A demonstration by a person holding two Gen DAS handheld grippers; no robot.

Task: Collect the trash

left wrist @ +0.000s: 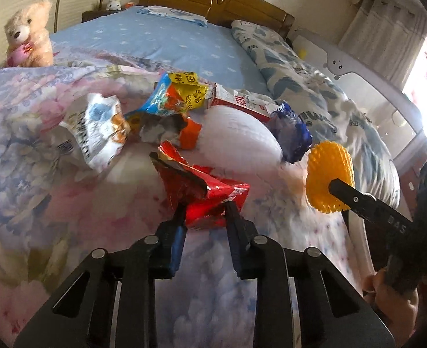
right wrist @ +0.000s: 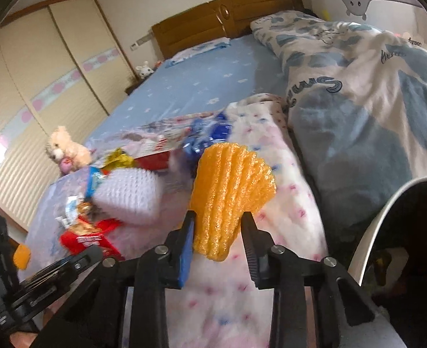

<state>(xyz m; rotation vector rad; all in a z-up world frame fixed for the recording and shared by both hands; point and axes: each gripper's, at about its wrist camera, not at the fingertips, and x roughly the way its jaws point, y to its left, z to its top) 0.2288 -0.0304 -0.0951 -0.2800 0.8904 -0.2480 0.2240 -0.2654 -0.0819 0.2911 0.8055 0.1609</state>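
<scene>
My left gripper (left wrist: 204, 208) is shut on a crumpled red snack wrapper (left wrist: 204, 188) and holds it above the floral quilt (left wrist: 54, 197). My right gripper (right wrist: 217, 220) is shut on a yellow foam fruit net (right wrist: 231, 191); the net also shows in the left wrist view (left wrist: 328, 177). More trash lies on the quilt: a white wrapper (left wrist: 94, 127), a blue-yellow-orange snack bag (left wrist: 178, 95), a red and white carton (left wrist: 242, 103), a white foam net (left wrist: 242, 136) and a blue wrapper (left wrist: 291, 133).
A teddy bear (left wrist: 29, 34) sits at the quilt's far left. A blue-patterned white duvet (right wrist: 367, 110) lies on the right of the bed. A white-rimmed dark bin (right wrist: 410, 226) stands at the right of the bed. The wooden headboard (right wrist: 228, 17) and a wardrobe (right wrist: 39, 87) are behind.
</scene>
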